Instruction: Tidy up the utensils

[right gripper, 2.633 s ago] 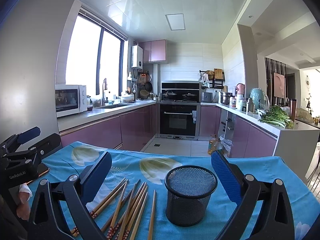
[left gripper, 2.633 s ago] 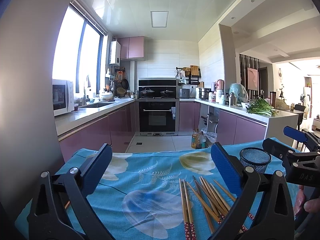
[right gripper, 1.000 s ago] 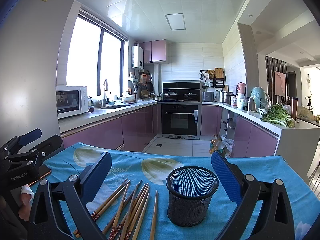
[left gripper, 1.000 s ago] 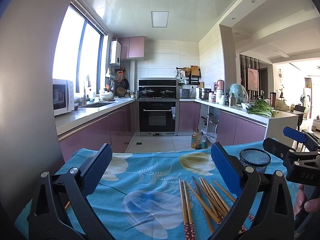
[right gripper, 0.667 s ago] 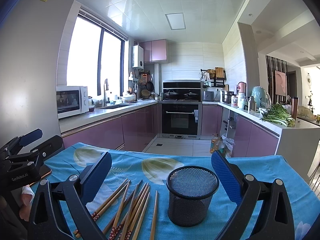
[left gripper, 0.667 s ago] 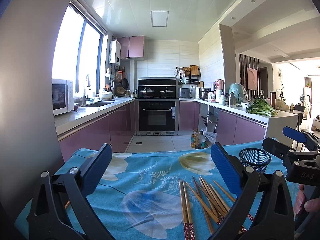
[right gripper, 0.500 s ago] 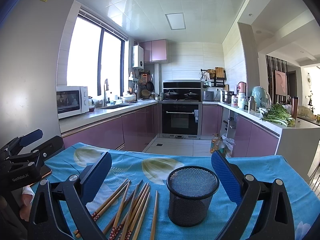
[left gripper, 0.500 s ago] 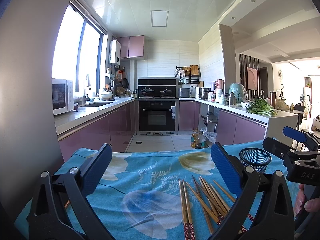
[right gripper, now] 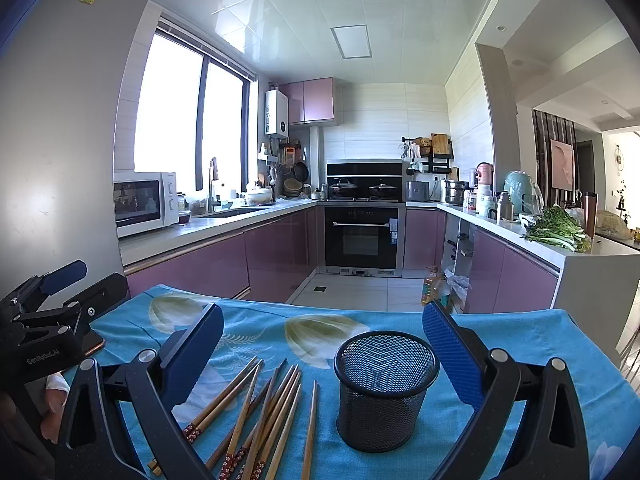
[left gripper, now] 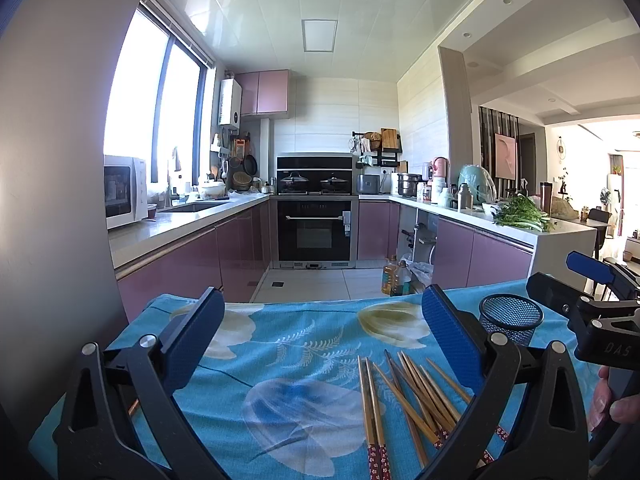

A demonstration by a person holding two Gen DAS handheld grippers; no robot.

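Several wooden chopsticks (left gripper: 404,396) (right gripper: 260,412) with red patterned ends lie loose on the blue flowered tablecloth (left gripper: 288,344) (right gripper: 512,344). A black mesh holder cup (right gripper: 384,388) (left gripper: 510,318) stands upright just right of them, nothing showing inside it. My left gripper (left gripper: 320,332) hovers open above the cloth, the chopsticks lying below its right finger. My right gripper (right gripper: 320,340) is open too, with the cup between its fingers nearer the right one and the chopsticks towards the left one. Each gripper shows at the edge of the other's view.
The table's far edge drops to a tiled kitchen floor (right gripper: 360,292). Purple cabinets (left gripper: 192,264) and counters run along both sides, with an oven (left gripper: 314,230) at the back. A person's hand (left gripper: 614,400) holds the right gripper's handle. A phone (right gripper: 93,345) lies at the table's left edge.
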